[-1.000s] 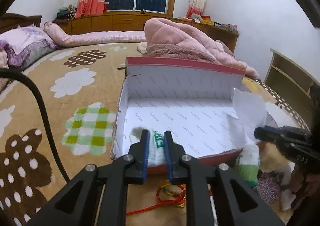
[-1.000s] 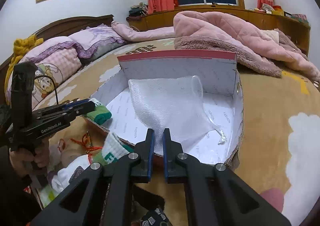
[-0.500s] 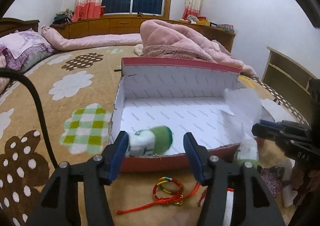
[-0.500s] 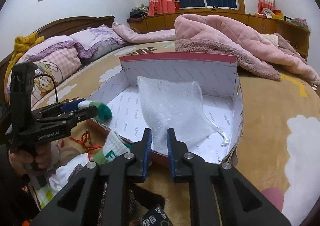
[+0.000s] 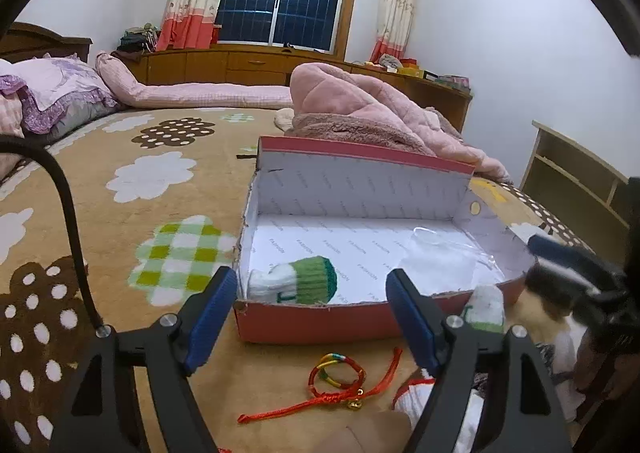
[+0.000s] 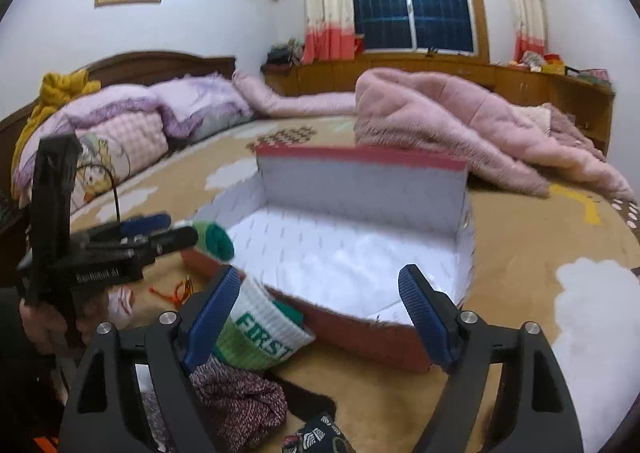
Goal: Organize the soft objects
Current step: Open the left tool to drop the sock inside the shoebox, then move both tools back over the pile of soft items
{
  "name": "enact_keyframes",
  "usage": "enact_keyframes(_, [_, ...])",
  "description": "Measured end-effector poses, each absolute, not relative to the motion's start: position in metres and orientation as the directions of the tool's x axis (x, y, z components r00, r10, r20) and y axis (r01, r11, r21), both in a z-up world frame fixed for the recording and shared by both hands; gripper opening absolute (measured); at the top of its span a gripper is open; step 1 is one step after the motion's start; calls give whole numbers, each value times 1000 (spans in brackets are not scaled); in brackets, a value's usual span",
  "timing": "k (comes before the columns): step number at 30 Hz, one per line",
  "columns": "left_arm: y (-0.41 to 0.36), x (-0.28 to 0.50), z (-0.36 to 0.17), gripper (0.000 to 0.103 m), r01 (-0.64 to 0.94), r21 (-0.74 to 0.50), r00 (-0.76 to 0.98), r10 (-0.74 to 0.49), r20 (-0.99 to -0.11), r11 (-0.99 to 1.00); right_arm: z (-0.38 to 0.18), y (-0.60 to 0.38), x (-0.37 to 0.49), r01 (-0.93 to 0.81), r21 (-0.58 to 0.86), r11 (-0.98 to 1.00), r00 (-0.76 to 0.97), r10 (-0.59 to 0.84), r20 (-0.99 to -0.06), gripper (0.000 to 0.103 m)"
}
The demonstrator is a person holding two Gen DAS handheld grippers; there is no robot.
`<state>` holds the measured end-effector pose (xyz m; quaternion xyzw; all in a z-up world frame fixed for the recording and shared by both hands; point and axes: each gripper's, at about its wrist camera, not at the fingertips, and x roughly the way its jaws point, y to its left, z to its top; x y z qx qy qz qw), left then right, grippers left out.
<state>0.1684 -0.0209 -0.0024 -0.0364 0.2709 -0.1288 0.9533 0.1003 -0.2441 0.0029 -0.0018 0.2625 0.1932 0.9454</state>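
Sock [image 5: 294, 279] released; mesh bag [image 5: 440, 253] faint.

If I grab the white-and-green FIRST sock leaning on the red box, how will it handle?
The white-and-green knitted sock is probably floppy: it slumps against the red cardboard box. Likely light and compressible, so it should squash between the open right gripper's pads, unlikely to slip.
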Motion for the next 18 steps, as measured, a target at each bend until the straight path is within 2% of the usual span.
enact_keyframes(4, [-19,166,-1,86,229,-147,824,-272,-497,962,6,-248,98,-333,90,939,812,334,-478,85])
enact_keyframes(12, [-16,167,1,86,239,-167,813,-291,-503,956,8,-248,97,-332,73,941,811,324,-488,85])
enact_keyframes(18, [-21,178,4,86,206,-152,771,-256,-583,967,11,-248,96,-289,86,954,805,290,-518,85])
